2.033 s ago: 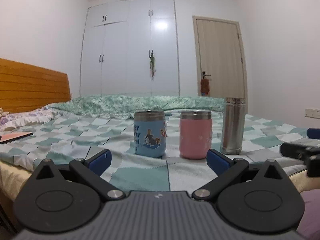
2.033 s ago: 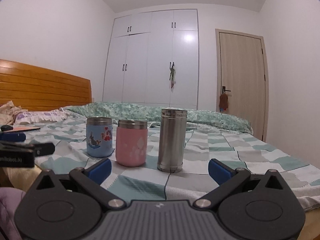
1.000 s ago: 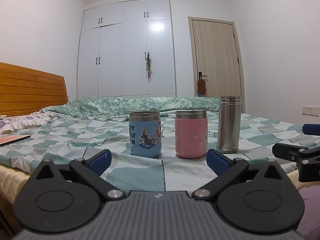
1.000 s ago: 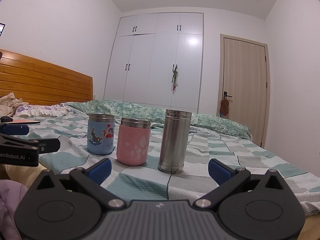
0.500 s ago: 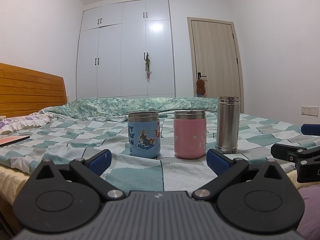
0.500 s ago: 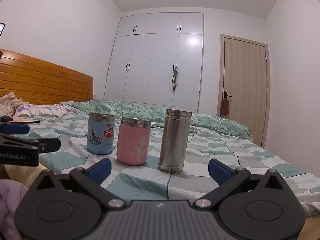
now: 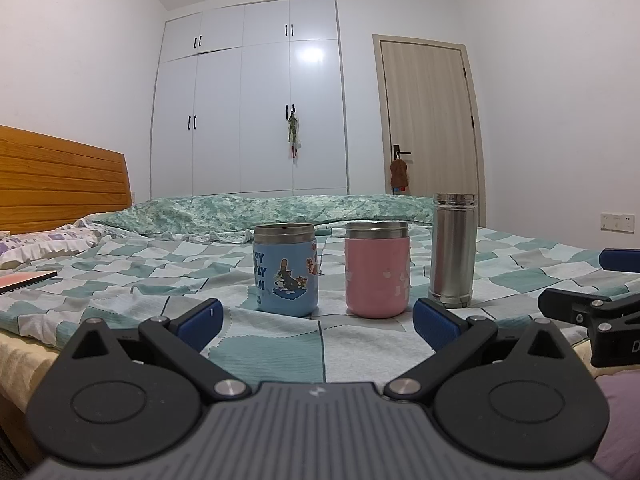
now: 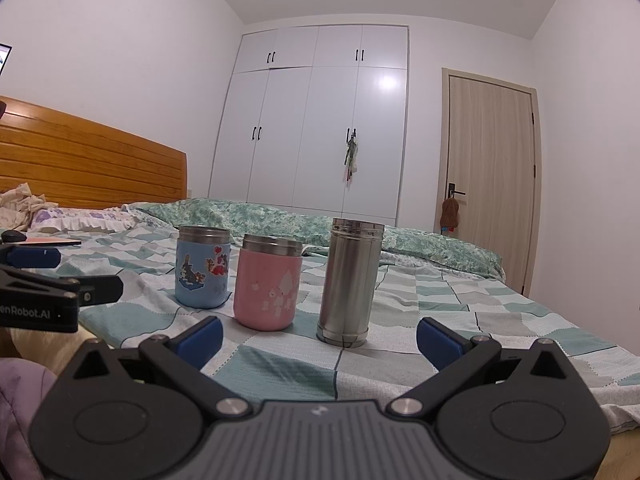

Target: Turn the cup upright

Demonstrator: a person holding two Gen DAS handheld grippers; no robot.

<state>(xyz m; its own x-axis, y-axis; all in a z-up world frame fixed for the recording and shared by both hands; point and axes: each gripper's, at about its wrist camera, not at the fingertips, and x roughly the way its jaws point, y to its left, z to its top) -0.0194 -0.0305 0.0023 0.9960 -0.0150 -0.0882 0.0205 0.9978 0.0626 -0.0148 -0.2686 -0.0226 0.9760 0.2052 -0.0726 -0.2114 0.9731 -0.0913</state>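
Three cups stand in a row on the checked bedspread: a blue cartoon cup, a pink cup and a tall steel flask. The right wrist view shows the same blue cup, pink cup and steel flask. All stand with their steel rims at the top. My left gripper is open and empty, a short way in front of the blue and pink cups. My right gripper is open and empty in front of the flask.
A wooden headboard and pillows are at the left. A folded green quilt lies behind the cups. A red book lies on the bed at the far left. White wardrobes and a door are beyond.
Both grippers have tilted slightly, so the cups sit a little lower and to the left in view. The cups have not moved. Both grippers stay open.
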